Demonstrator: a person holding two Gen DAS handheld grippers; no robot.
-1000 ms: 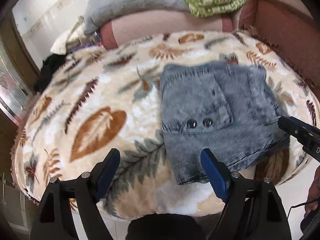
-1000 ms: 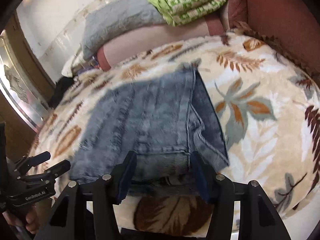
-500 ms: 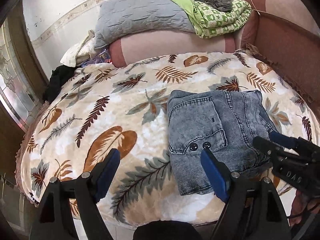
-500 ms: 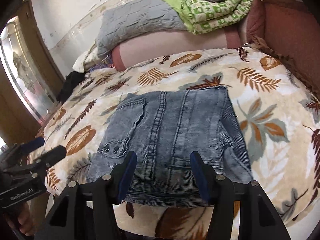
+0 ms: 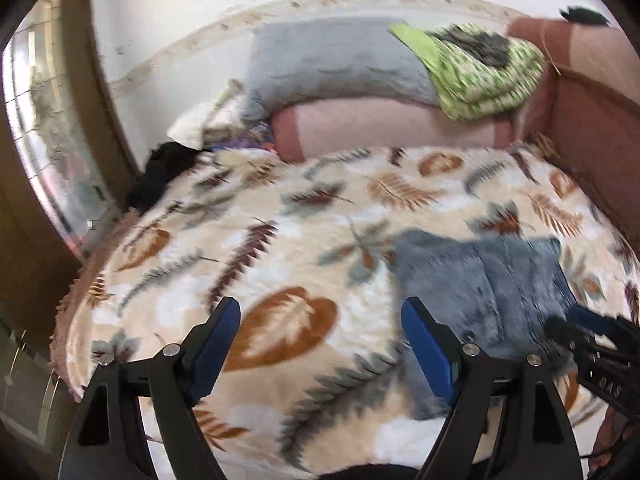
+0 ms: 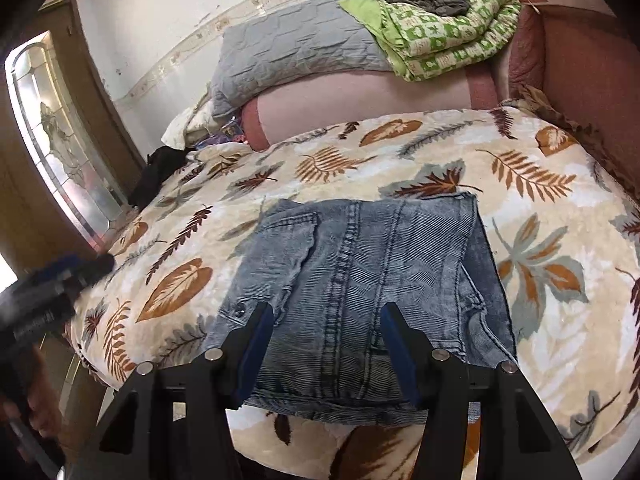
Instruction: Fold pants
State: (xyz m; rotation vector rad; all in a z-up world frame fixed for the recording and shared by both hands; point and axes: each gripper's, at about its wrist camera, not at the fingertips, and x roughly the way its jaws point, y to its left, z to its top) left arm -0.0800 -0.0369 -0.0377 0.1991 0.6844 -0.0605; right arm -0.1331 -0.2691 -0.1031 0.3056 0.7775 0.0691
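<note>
The grey-blue denim pants (image 6: pixel 360 280) lie folded into a compact rectangle on the leaf-patterned blanket (image 6: pixel 520 184) near the bed's front edge. In the left wrist view the pants (image 5: pixel 480 280) sit to the right and look blurred. My left gripper (image 5: pixel 320 344) is open and empty, above the blanket to the left of the pants. My right gripper (image 6: pixel 326 344) is open and empty, raised just in front of the near edge of the pants. Each gripper shows in the other's view, the right one (image 5: pixel 592 344) and the left one (image 6: pixel 60 280).
A grey pillow (image 6: pixel 296 48) and a green checked quilt (image 6: pixel 444 28) lie on the pink bolster (image 6: pixel 360 100) at the back. A red-brown sofa arm (image 6: pixel 580 52) is at the right. Dark clothing (image 6: pixel 160 168) and a glass door (image 6: pixel 52 140) are at the left.
Both grippers have pulled back and up from the folded pants, staying open. The left gripper has swung to the left, so the pants now sit further right in its view.
</note>
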